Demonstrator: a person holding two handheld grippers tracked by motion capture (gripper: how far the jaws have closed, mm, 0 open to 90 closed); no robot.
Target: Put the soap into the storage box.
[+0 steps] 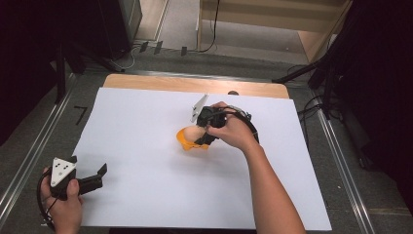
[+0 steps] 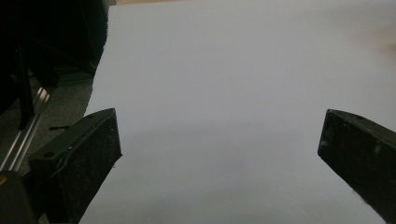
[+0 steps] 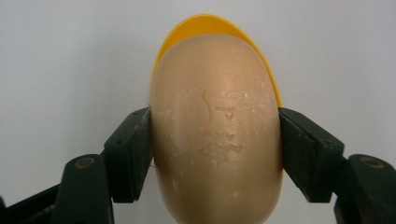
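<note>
Near the middle of the white sheet (image 1: 146, 161), a little toward its far edge, a tan bar of soap (image 3: 215, 126) sits over a yellow dish (image 1: 189, 144), whose rim peeks out behind the bar in the right gripper view. The bar is rounded and smooth, with faint stamped marks and pale specks on its upper face. The right gripper (image 3: 215, 149) has the soap pinched between its two black jaws, one pad pressed flat against each long side, so the jaws stand only as far apart as the bar is wide. The right hand (image 1: 229, 130) wraps that gripper from the near-right side, the forearm running back toward the near edge. Whether the soap rests in the dish or hangs just above it cannot be told. Well apart, at the near-left corner of the sheet, the left gripper (image 1: 90, 178) is held in the left hand (image 1: 63, 207), its jaws spread wide over bare paper with nothing between them.
</note>
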